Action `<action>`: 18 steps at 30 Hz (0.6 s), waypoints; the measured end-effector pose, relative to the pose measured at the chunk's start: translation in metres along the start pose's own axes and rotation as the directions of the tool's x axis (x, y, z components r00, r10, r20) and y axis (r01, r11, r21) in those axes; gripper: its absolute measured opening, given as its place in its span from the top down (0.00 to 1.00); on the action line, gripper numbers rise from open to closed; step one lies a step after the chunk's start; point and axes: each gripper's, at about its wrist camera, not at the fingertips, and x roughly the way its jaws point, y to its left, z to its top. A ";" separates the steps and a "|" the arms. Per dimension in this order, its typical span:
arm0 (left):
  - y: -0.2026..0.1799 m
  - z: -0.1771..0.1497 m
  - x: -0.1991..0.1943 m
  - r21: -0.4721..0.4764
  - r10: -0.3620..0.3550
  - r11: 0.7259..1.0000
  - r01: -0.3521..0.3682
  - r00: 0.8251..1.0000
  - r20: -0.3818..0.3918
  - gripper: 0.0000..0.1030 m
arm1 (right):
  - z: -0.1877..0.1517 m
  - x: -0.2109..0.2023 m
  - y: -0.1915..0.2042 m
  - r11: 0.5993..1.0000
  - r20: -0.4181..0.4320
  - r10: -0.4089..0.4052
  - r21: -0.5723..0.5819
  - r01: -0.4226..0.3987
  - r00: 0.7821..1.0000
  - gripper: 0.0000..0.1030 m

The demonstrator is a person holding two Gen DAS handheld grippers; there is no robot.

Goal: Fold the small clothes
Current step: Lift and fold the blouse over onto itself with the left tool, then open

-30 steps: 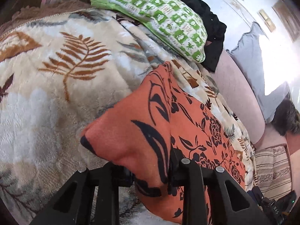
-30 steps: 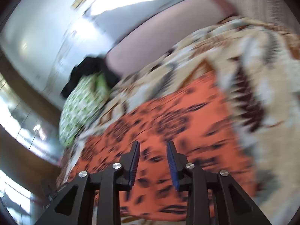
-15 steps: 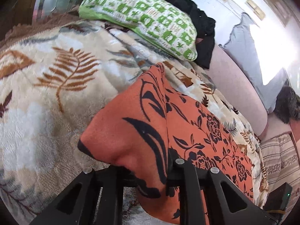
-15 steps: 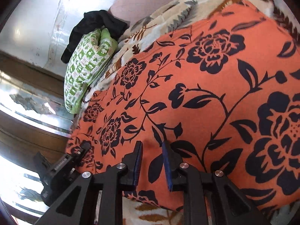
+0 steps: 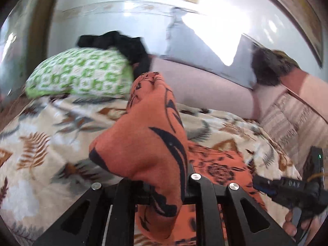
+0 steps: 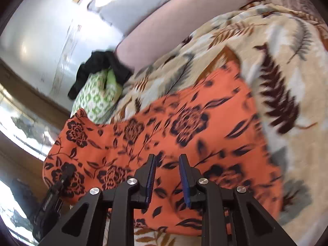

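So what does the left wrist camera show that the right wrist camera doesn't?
Only the left wrist view shows the left gripper clamped on a bunched corner of the orange floral garment, plus a dark furry object on the sofa.

Only the right wrist view shows the right gripper open above the garment's spread-out panel, holding nothing.

Both show the garment, the leaf-print blanket, the green patterned pillow, the black clothing and the pink sofa back.
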 end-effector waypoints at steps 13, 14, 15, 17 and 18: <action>-0.104 -0.041 0.041 0.170 -0.295 0.917 0.361 0.900 -0.321 0.50 | 0.041 -0.039 -0.089 0.918 0.008 0.221 0.336 -0.211 0.975 0.25; -0.094 -0.033 0.029 0.154 -0.352 0.900 0.408 0.889 -0.294 0.40 | 0.040 -0.037 -0.088 0.913 0.004 0.242 0.338 -0.229 0.970 0.25; -0.086 -0.026 0.019 0.146 -0.384 0.891 0.431 0.884 -0.265 0.35 | 0.039 -0.033 -0.085 0.909 -0.015 0.265 0.338 -0.245 0.964 0.25; -0.065 -0.013 0.005 0.145 -0.390 0.894 0.424 0.895 -0.217 0.29 | 0.033 -0.023 -0.076 0.907 -0.054 0.287 0.335 -0.253 0.956 0.25; -0.053 -0.010 0.006 0.140 -0.363 0.907 0.396 0.907 -0.214 0.29 | 0.030 -0.017 -0.071 0.908 -0.075 0.292 0.334 -0.252 0.954 0.25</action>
